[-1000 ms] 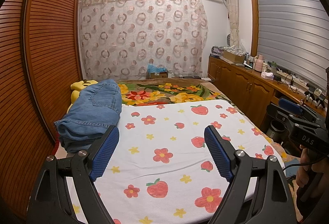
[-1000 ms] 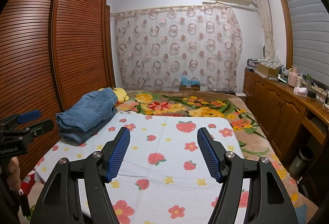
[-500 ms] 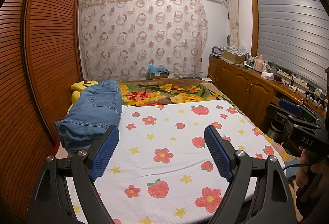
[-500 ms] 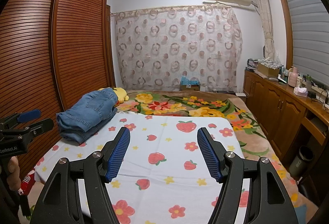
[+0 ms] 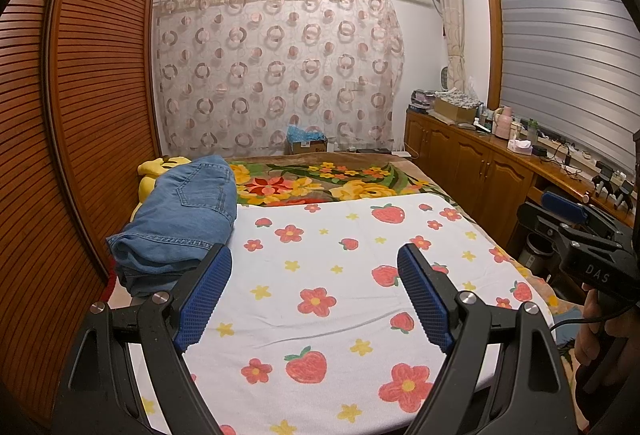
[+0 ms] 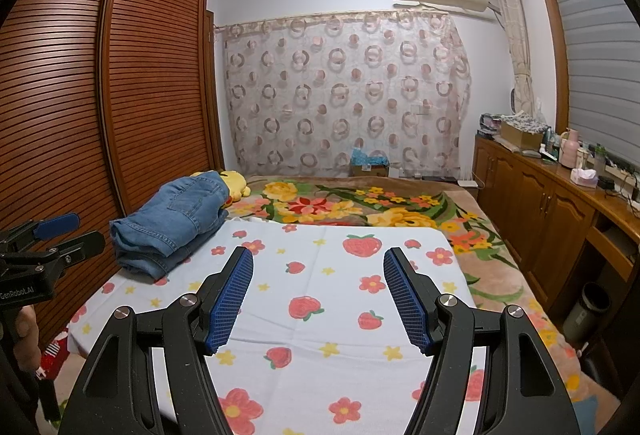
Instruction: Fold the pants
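Folded blue jeans (image 5: 180, 219) resting at the left of the frame on the strawberry-print sheet (image 5: 340, 295), against a yellow plush toy (image 5: 154, 171). Left gripper (image 5: 314, 295) and right gripper (image 6: 318, 299) both spread wide, empty, above the sheet.

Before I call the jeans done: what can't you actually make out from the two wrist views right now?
- Folded jeans, left wrist view: near corner hidden behind the left gripper finger.
- Jeans, right wrist view: side facing the wardrobe is turned away; the number of layers is unclear.
- Yellow plush toy: mostly covered by the jeans.
- Items on the sideboard: too small to identify.
- Right gripper: body cut off by the bottom edge.
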Motion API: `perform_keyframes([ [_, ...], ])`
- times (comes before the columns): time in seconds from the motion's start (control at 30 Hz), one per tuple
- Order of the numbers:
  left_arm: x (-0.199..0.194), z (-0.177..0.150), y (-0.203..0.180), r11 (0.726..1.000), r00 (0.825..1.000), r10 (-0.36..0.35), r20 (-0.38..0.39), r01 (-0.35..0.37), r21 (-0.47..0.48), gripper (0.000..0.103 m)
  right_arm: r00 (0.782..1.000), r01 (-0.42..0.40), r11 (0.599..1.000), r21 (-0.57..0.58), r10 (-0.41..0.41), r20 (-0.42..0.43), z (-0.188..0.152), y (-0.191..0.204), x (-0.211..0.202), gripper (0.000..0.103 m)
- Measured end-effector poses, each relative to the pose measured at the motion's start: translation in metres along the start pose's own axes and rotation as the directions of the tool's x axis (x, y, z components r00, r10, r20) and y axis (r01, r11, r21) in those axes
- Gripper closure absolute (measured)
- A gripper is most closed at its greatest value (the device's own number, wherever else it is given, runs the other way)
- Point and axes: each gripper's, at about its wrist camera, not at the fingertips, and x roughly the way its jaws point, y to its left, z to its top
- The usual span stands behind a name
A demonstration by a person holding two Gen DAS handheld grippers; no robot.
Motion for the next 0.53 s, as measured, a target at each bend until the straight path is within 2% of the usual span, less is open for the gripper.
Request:
perform_keyframes([
  [0.53, 0.0002, -0.001, 0.0, 1.0, 1.0, -0.001, 0.001, 0.001, 0.0, 0.018, 1.0, -0.001, 1.0, 0.002, 0.001, -0.001, -0.0005, 0.003, -0.0017, 0.033],
])
